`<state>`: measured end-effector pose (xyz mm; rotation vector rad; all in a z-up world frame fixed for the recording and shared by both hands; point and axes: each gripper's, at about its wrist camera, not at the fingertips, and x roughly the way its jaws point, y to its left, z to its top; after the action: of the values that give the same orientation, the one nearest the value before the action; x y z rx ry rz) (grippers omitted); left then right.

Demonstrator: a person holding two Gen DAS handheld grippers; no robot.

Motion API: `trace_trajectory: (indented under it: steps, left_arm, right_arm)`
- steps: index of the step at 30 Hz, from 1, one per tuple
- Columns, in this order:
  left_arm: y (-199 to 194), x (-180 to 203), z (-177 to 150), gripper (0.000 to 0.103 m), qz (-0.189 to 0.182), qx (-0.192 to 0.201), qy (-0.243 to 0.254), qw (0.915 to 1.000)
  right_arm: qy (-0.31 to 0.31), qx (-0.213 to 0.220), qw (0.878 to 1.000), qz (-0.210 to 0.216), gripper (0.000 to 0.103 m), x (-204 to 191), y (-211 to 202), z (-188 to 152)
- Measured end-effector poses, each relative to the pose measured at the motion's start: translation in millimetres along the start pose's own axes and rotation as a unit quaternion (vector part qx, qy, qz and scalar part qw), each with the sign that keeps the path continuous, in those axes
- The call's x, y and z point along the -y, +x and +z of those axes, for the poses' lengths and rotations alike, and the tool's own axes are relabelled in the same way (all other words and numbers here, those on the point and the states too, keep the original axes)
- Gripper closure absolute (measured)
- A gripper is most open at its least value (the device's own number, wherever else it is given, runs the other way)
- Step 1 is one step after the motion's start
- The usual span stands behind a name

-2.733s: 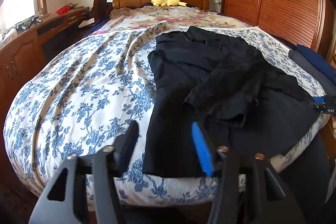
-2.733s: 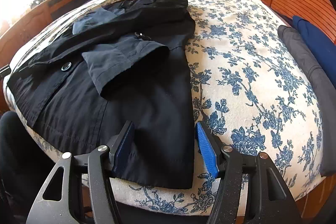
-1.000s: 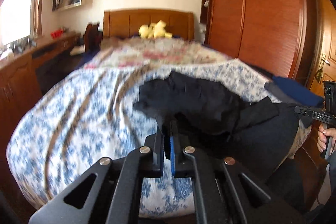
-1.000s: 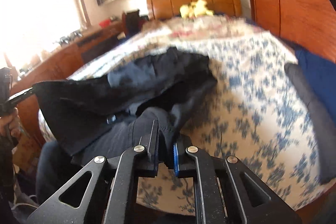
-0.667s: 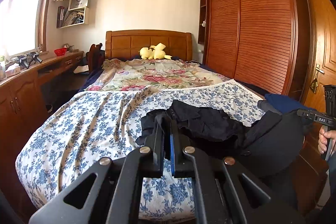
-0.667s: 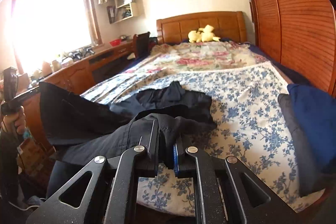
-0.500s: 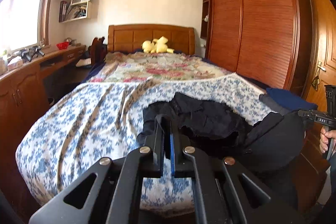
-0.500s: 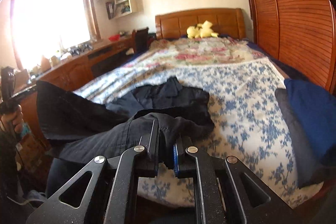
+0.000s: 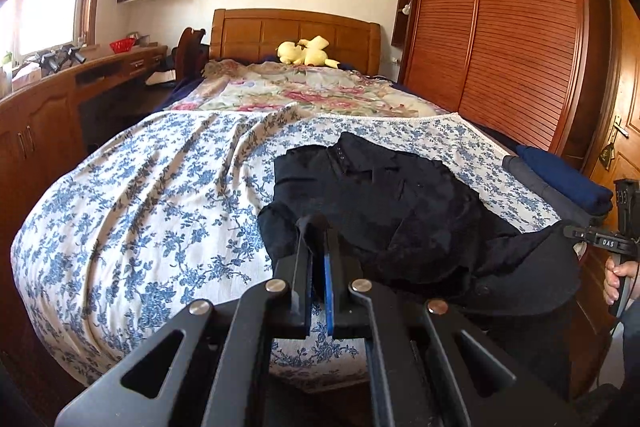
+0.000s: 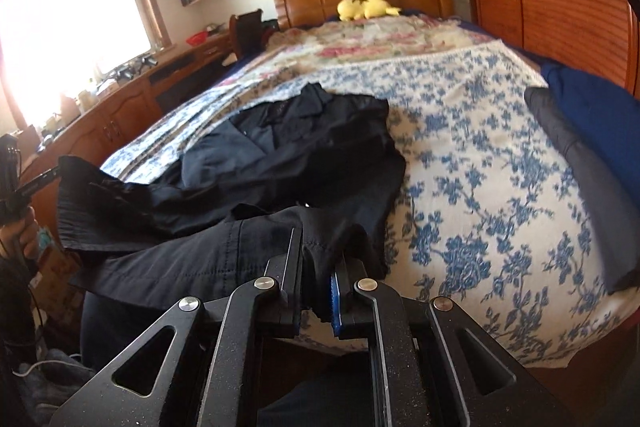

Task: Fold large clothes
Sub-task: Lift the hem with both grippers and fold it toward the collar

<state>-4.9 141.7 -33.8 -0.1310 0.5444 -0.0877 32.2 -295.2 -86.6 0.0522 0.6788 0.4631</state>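
Left wrist view shows the black garment (image 9: 384,211) lying on the near part of the bed, its collar end toward the headboard and its near hem lifted off the floral bedspread (image 9: 160,195). The left gripper (image 9: 318,227) has its jaws pressed almost together on one hem corner. In the right wrist view the right gripper (image 10: 316,259) is likewise clamped tight on the other corner, dark cloth bunched between its pads. Between the two grips the hem hangs slack and sags over the bed edge.

The upper body of the garment looks rumpled, with a sleeve lying loose across it. A folded stack of navy and grey clothes (image 9: 560,179) sits at the far side of the bed, beside the wooden wardrobe (image 9: 512,27); a yellow plush toy (image 9: 306,53) rests at the headboard.

Risks, as judged: the slack hem may double under itself when carried forward, giving a crooked fold; the loose sleeve may be trapped inside; only a thin edge is pinched in the left gripper, so cloth could slip out under tension
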Motion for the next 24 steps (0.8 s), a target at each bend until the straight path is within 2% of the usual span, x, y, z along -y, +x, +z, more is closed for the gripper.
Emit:
trace_trajectory:
  steps: [4,8,16,24]
  left_arm:
    - [32.2,-5.5,5.2,0.100,0.008,-0.014,-0.012,0.9998]
    - [61.7,-5.2,23.4,0.100,0.011,-0.004,-0.012,0.9999]
    - [121.3,6.0,76.9,0.100,0.008,0.026,0.004,0.9996]
    - [172.3,0.8,121.9,0.100,0.025,0.048,0.013,0.9985]
  right_arm:
    - [0.001,-0.016,1.000,-0.005,0.095,5.8,24.9,-4.7]
    - [0.005,-0.016,1.000,-0.009,0.095,15.8,48.3,1.7]
    - [-0.027,0.009,0.999,-0.039,0.095,25.7,92.6,47.1]
    - [-0.045,0.039,0.995,-0.077,0.095,37.6,130.8,102.2]
